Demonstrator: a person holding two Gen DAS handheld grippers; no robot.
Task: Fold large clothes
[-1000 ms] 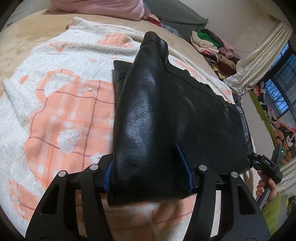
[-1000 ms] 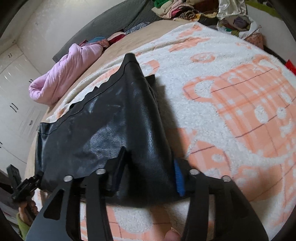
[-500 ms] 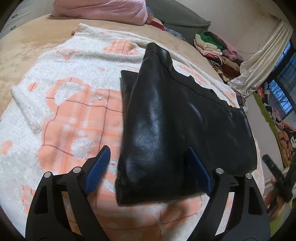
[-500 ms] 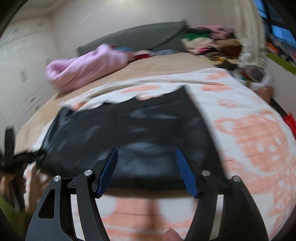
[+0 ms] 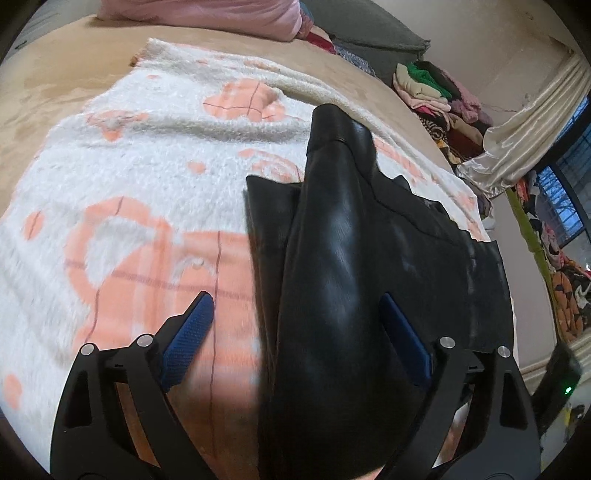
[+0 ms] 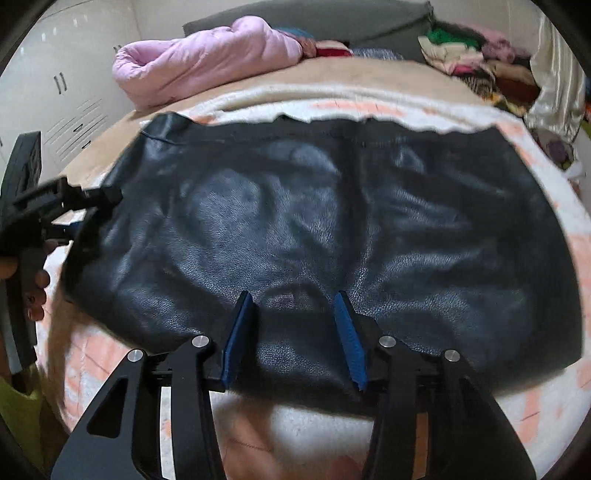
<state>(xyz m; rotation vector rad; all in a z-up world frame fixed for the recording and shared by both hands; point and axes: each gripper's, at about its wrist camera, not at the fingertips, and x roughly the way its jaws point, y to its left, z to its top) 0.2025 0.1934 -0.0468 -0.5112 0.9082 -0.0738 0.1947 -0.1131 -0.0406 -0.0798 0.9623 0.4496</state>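
A black leather garment [image 5: 343, 266] lies folded on a white and peach fleece blanket [image 5: 122, 206]; it also fills the right wrist view [image 6: 317, 229]. My left gripper [image 5: 295, 332] is open, its blue pads [image 5: 188, 332] spread either side of the garment's near end, which runs under the view. My right gripper [image 6: 293, 336] is open with its blue pads [image 6: 238, 336] over the garment's near edge, not pinching it. The left gripper also shows at the left of the right wrist view [image 6: 55, 206].
The blanket lies on a tan bed [image 5: 55, 81]. A pink quilt [image 6: 207, 59] and a grey headboard cushion [image 6: 332, 18] are at the back. Piles of clothes [image 5: 439, 92] sit at the far right by a cream curtain [image 5: 517, 136].
Both grippers let go of the garment's edge and opened. The garment dropped flat onto the blanket. The right gripper swung to face the garment's long side and narrowed its gap.
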